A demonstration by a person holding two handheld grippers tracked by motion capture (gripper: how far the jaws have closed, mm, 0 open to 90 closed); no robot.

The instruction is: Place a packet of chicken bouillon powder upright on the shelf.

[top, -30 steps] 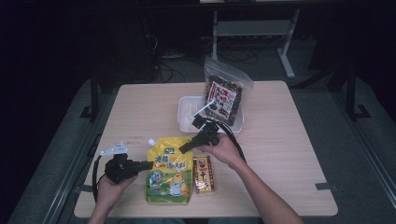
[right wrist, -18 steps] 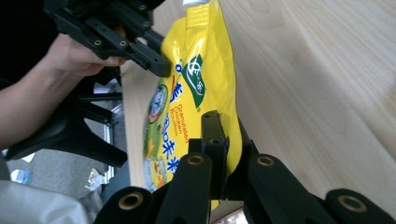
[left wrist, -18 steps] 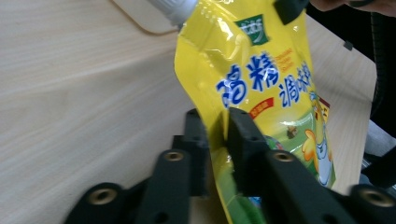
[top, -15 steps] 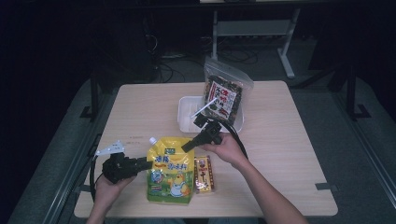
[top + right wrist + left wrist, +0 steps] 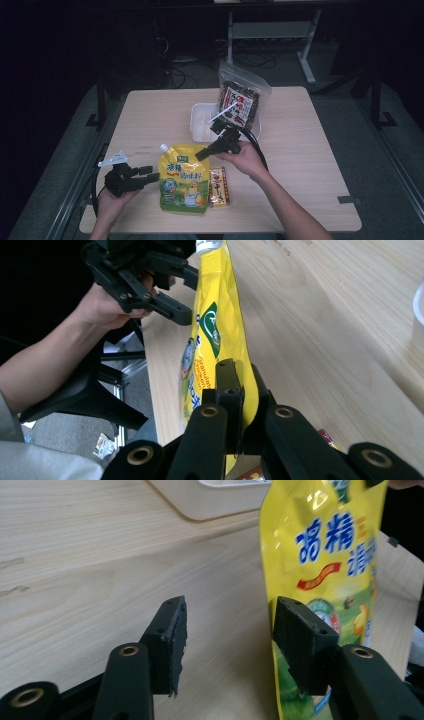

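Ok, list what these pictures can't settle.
- High view: print on the small snack pack is too small to read.
- High view: the white tray has its right part hidden by the dark snack bag.
- Left gripper view: the yellow spouted pouch is cut off by the top edge, and a jaw covers its lower part.

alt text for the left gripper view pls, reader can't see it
The left gripper has its two black jaws open over a light wood table, the right-hand jaw against the edge of a yellow spouted pouch printed with blue characters. A white tray sits at the top edge.
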